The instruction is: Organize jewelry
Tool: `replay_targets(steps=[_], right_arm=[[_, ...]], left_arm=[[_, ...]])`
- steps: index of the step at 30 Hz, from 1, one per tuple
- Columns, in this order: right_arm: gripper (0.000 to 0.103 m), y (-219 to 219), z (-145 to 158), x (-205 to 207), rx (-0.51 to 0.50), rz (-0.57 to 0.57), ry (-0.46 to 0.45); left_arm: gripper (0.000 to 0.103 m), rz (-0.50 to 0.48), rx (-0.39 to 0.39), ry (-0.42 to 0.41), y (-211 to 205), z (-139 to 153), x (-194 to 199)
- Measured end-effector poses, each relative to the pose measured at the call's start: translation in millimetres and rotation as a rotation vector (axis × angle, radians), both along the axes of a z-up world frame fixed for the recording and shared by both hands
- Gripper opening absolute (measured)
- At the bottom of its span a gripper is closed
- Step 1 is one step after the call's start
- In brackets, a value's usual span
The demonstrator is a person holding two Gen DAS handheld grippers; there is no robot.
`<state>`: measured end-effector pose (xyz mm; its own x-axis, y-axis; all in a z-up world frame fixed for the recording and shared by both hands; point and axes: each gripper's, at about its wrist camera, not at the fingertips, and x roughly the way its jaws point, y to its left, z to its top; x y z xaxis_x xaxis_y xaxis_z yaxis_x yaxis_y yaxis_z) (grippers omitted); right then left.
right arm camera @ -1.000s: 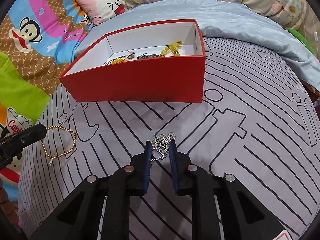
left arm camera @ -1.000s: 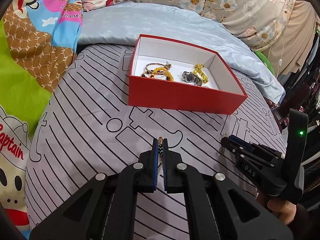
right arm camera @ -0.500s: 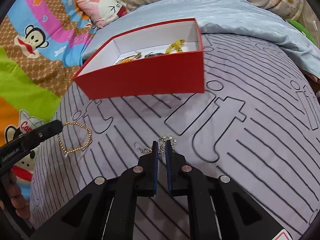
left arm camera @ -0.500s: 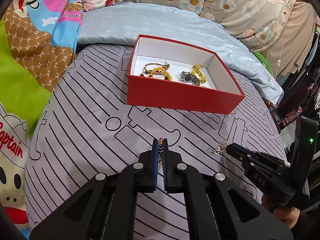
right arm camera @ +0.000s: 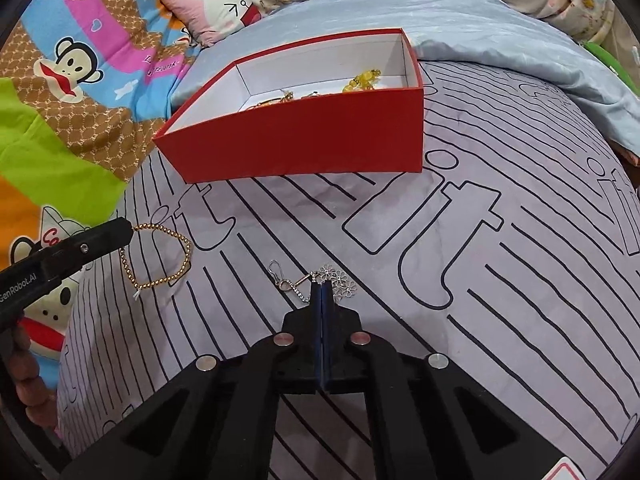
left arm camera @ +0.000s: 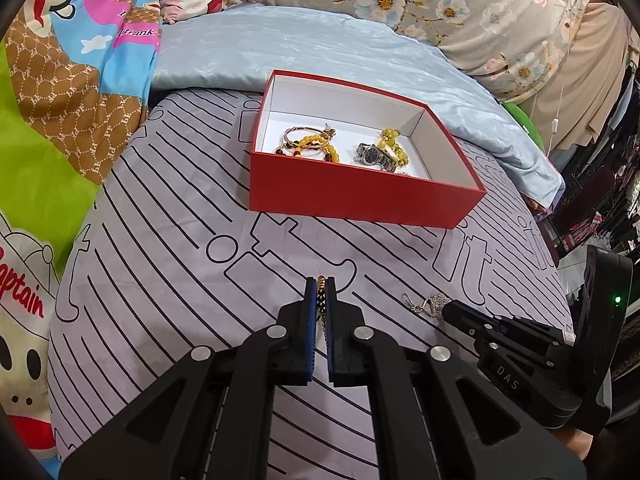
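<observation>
The left gripper [left arm camera: 320, 282] has its fingers [left arm camera: 309, 300] pinched on a gold bead chain [left arm camera: 320, 292]; only this view shows the watch [left arm camera: 376, 157] and bangles [left arm camera: 308, 146] in the red box [left arm camera: 360, 200]. From the right wrist, the right gripper [right arm camera: 322, 289] has just been closing, tight on a silver flower chain [right arm camera: 340, 280] lying on the striped sheet [right arm camera: 520, 280], while the gold chain shows as a full loop [right arm camera: 160, 256].

Right gripper [right arm camera: 322, 286] fingers [right arm camera: 317, 300] pinch the silver flower chain [right arm camera: 338, 279].

Both claws angle downward, side by side. The left claw [left arm camera: 320, 282] is clamped shut; the right claw [right arm camera: 322, 290] has just been closing, pads together.
</observation>
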<state>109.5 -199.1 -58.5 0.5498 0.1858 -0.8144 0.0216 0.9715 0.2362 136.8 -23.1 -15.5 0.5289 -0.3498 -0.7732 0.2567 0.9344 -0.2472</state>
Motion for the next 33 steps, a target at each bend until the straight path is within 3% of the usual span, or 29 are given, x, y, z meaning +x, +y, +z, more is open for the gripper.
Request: replay_targets(steps=[8,10,12,14,22,24,28,29,30,33], right_arm=[[0.001,-5,12,-2,0.0,0.0,-0.03],[0.016,-4,11,-4,-0.024,-0.001,-0.034],[0.047,-1,11,-7,-0.03,0.006,-0.033],[0.05,4,9,-8,-0.054,0.021,-0.04],[0.045,16,-7,7,-0.094,0.044,-0.016],[0.032,18,-8,10,-0.129,0.043,-0.022],[0.025,16,-7,11,-0.128,0.044,-0.02],[0.009,15,-7,11,-0.126,0.045,-0.021],[0.005,16,-7,11,-0.123,0.048,-0.015],[0.004,13,-4,9,-0.116,0.044,-0.017]], left_arm=[[0.003,-0.004,-0.004,-0.007,1,3,0],[0.003,-0.005,-0.005,-0.009,1,4,0],[0.003,-0.005,-0.005,-0.009,1,4,-1],[0.003,-0.004,-0.006,-0.007,0,4,0],[0.003,-0.005,-0.003,-0.002,-1,2,1],[0.003,-0.004,-0.001,0.0,-1,1,2],[0.003,-0.005,-0.002,0.001,-2,1,2],[0.003,-0.005,-0.003,0.001,-2,1,2],[0.003,-0.005,-0.004,0.002,-1,1,2],[0.003,-0.005,-0.007,0.002,-1,1,2]])
